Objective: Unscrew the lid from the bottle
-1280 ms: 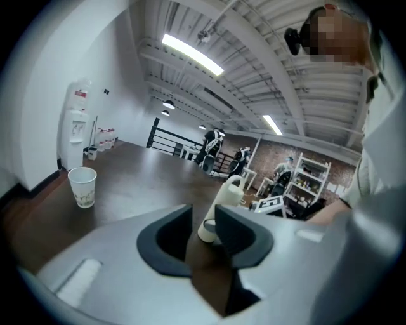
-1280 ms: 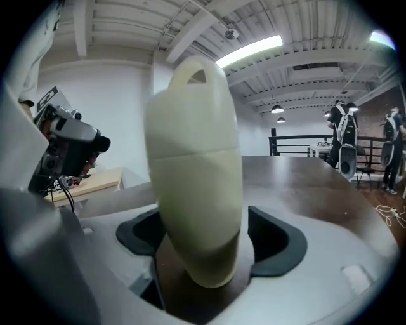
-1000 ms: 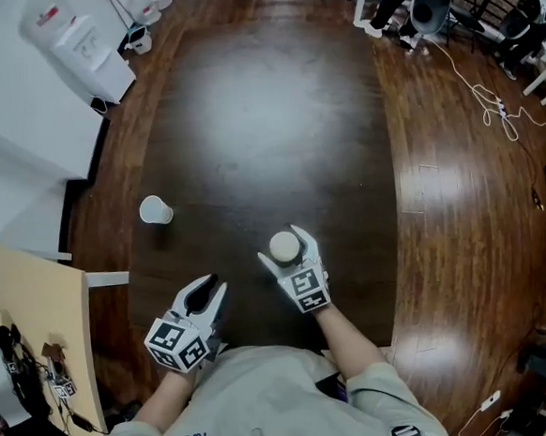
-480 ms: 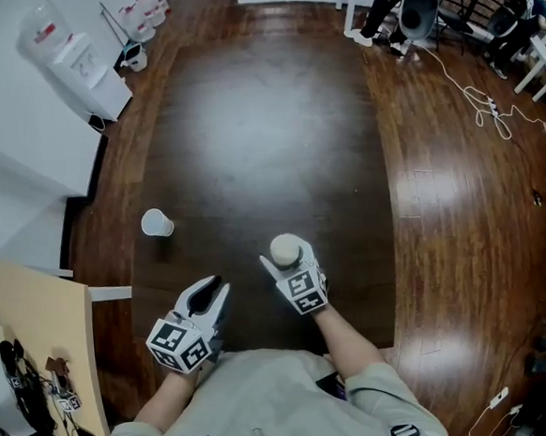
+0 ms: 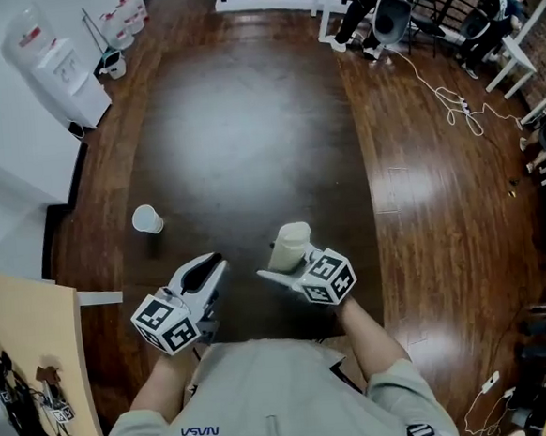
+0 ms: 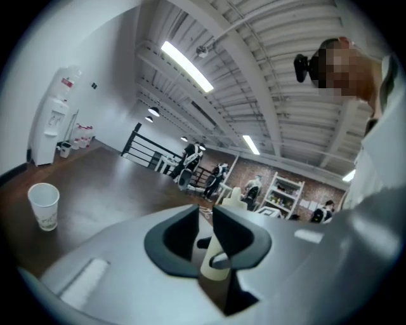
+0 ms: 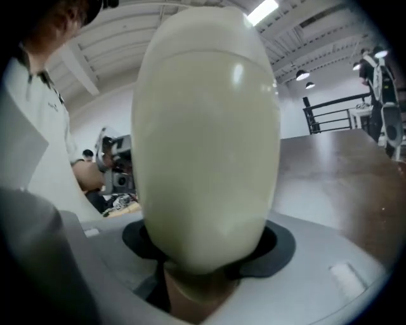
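A cream plastic bottle [image 5: 291,242] hangs tilted above the near end of the dark table [image 5: 237,121], and my right gripper [image 5: 289,260] is shut on its body. Its jaws have just been closing on the bottle. In the right gripper view the bottle [image 7: 206,146] fills the middle, with the dark pads against its lower part. My left gripper [image 5: 211,267] is a short way to its left, apart from it, its jaws narrowly open and empty. In the left gripper view the bottle's lidded top [image 6: 235,199] shows beyond that gripper [image 6: 205,225].
A white paper cup [image 5: 147,218] stands near the table's left edge and shows in the left gripper view as a paper cup [image 6: 43,204]. A water dispenser [image 5: 49,65] is by the far left wall. A beige board [image 5: 27,326] lies at the left. Chairs and cables sit at the upper right.
My right gripper has risen from the table with the bottle and tipped it over. My left gripper has also risen a little and stays empty.
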Demonstrator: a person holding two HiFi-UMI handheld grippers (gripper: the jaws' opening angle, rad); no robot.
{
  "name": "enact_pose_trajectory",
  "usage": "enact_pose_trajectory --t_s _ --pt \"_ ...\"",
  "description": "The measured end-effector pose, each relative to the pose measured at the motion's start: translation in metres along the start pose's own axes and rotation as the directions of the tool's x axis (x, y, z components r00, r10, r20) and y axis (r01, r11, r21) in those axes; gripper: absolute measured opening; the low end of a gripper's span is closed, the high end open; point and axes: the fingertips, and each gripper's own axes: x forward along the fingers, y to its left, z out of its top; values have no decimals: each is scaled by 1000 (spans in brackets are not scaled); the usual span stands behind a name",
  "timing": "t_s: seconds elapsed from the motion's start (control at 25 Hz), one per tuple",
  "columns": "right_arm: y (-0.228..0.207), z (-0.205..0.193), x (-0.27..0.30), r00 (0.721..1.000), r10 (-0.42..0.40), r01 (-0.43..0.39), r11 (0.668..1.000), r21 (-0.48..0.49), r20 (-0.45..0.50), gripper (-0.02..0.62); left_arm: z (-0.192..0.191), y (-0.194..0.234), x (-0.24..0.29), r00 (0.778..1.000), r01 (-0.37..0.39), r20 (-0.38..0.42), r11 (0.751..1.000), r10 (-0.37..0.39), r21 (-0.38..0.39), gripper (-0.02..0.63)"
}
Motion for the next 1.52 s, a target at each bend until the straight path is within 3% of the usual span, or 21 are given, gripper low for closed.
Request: enact_pose_trajectory --t_s 0.12,0.2,0.4,0.6,0.72,0.92,1.04,1.16,1.32,1.36,1.44,1.52 --pt "36 21 -25 987 159 -158 987 21 -17 299 21 -34 11 981 194 -5 981 -194 -26 100" --pt "59 34 -42 967 255 -254 967 17 -30 299 33 -59 17 943 331 -16 943 -332 -30 137" --pt "120 53 -70 877 468 -472 882 -8 -104 299 52 -111 21 811 583 -56 813 -582 -2 242" --pt "157 47 -80 793 563 -580 814 -7 -233 299 66 -147 14 659 751 -72 660 -749 3 316" --pt "168 40 -81 757 586 -610 792 8 -288 299 66 -160 14 614 788 -100 615 -783 20 330" --pt "178 31 -81 724 603 -636 772 16 -336 299 54 -170 18 594 802 -153 597 -790 30 331" --pt "175 27 -80 728 592 -629 777 6 -346 299 51 -171 18 600 798 -146 602 -786 39 298" --pt "167 28 -76 765 551 -591 806 -24 -333 299 52 -167 20 655 756 -126 650 -745 78 299" --pt "139 32 -61 869 409 -446 891 -83 -278 299 55 -154 27 778 628 -110 757 -619 180 271" --pt "133 33 -59 888 374 -410 907 -93 -266 299 56 -152 28 800 599 -104 775 -591 202 265" --pt "132 34 -58 902 352 -386 917 -100 -250 299 56 -152 27 810 584 -91 783 -580 214 261" --pt "142 33 -62 878 404 -438 894 -95 -256 299 54 -157 23 772 634 -95 753 -628 177 267"
